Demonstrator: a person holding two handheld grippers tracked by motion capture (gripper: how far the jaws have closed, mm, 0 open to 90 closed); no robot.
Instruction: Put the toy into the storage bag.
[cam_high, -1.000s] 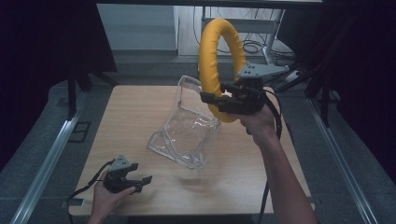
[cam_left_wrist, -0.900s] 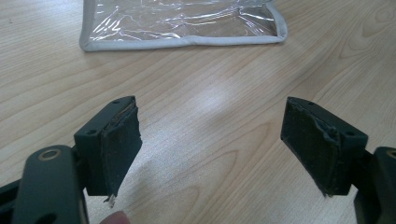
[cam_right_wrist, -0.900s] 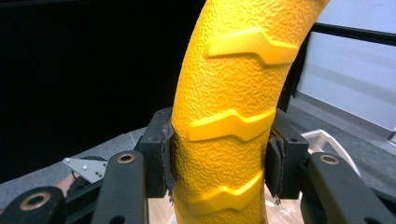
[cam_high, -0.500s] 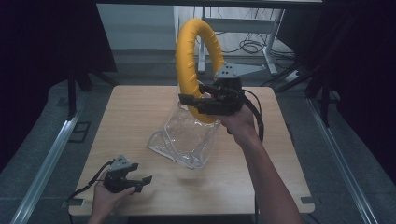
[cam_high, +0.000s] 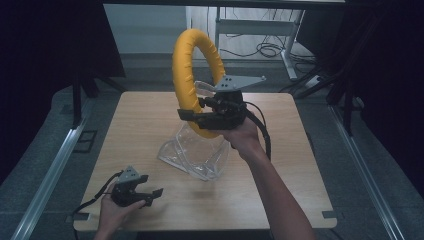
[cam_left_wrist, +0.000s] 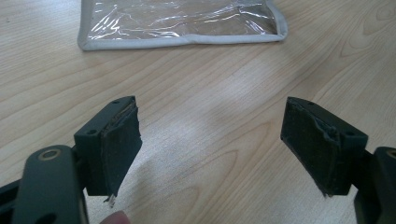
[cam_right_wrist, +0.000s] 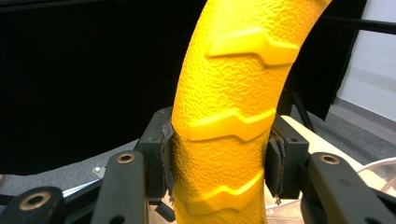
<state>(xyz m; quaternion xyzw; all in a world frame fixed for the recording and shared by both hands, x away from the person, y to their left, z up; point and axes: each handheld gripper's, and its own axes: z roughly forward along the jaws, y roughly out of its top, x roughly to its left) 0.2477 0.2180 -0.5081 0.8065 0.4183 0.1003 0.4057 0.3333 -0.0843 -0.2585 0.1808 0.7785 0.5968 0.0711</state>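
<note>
Yellow ring (cam_high: 192, 60) upright above the clear plastic bag (cam_high: 192, 152).

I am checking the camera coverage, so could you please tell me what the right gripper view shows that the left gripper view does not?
The right gripper view shows the right gripper with its jaws clamped on the yellow ring, whose pebbled surface and raised tread-like ridges are plain, against black curtains.

The left gripper view shows the left gripper with its jaws wide apart and nothing between them, low over the wooden table, and the grey-edged flat part of the clear plastic bag lying ahead.

Both look along a pair of black jaws with worn pads, and both catch some of the wooden table.
</note>
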